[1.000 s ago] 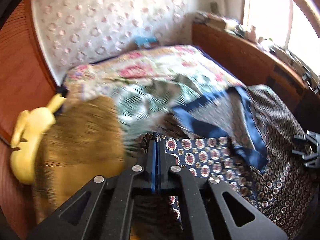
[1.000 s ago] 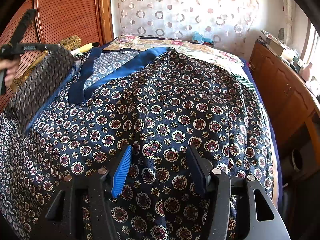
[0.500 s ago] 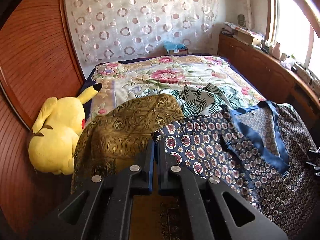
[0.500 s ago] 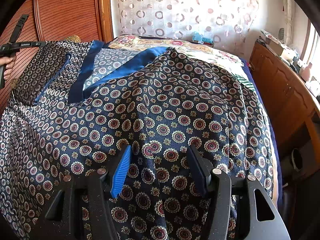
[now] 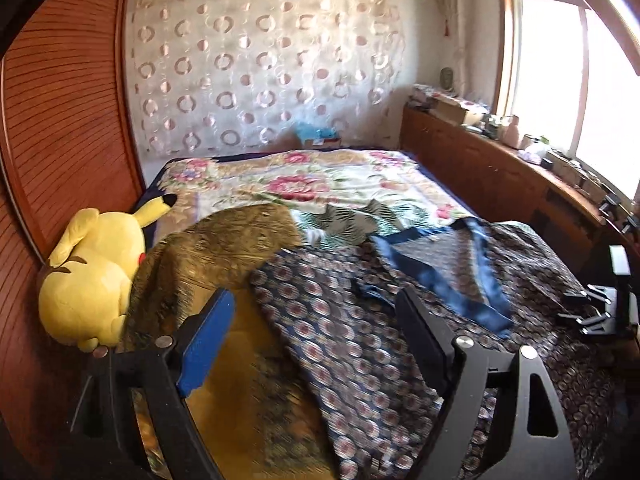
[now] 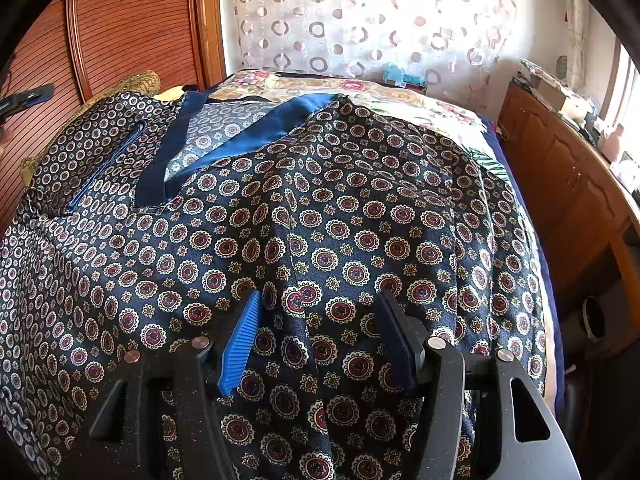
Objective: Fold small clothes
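A navy robe with round medallions [image 6: 360, 208] and a plain blue collar band [image 6: 240, 140] lies spread over the bed. Its left flap [image 6: 92, 160] rests folded inward. My right gripper [image 6: 320, 298] sits low on the near part of the robe, fingers apart, with cloth lying loose between them. In the left wrist view my left gripper [image 5: 314, 300] hovers over the robe's left edge [image 5: 328, 360]. Its jaws are opening and nothing is pressed between them. The right gripper [image 5: 592, 312] shows at that view's right edge.
A gold patterned cloth [image 5: 224, 248] lies under the robe's left edge, beside a yellow plush toy [image 5: 96, 272]. A floral bedspread [image 5: 320, 184] covers the far bed. A wooden wardrobe [image 5: 60, 120] stands left. A cluttered wooden ledge [image 5: 500, 168] runs along the right.
My left gripper, shut on the robe's flap before, has let it go and drawn back from it; the flap now lies flat. The right gripper has kept still.
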`<move>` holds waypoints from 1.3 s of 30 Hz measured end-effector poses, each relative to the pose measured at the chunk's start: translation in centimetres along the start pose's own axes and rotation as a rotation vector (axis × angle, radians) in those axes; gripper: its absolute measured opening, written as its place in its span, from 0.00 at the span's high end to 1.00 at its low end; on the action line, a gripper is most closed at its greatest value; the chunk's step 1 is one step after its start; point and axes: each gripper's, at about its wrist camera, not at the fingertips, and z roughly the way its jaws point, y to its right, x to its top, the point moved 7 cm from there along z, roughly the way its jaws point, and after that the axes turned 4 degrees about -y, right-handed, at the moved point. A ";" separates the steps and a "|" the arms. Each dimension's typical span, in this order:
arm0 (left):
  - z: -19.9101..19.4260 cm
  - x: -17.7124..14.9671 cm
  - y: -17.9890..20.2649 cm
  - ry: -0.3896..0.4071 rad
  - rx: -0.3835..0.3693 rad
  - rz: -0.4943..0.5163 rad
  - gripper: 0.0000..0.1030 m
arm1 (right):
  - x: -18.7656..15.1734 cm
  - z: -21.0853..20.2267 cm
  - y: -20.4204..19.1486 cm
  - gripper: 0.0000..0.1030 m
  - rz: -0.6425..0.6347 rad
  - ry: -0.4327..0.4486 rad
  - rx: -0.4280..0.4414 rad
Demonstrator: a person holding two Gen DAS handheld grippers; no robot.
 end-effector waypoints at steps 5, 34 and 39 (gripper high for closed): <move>-0.9 -1.8 2.7 0.018 -0.010 0.009 0.19 | 0.0 0.0 0.0 0.40 0.000 0.000 0.000; 3.2 -10.8 13.5 -0.171 -0.099 0.115 0.19 | -2.3 -3.1 13.3 0.39 0.229 0.049 -0.126; 4.3 -11.5 13.6 -0.219 -0.089 0.115 0.19 | -3.3 -2.0 15.2 0.45 0.289 0.011 -0.083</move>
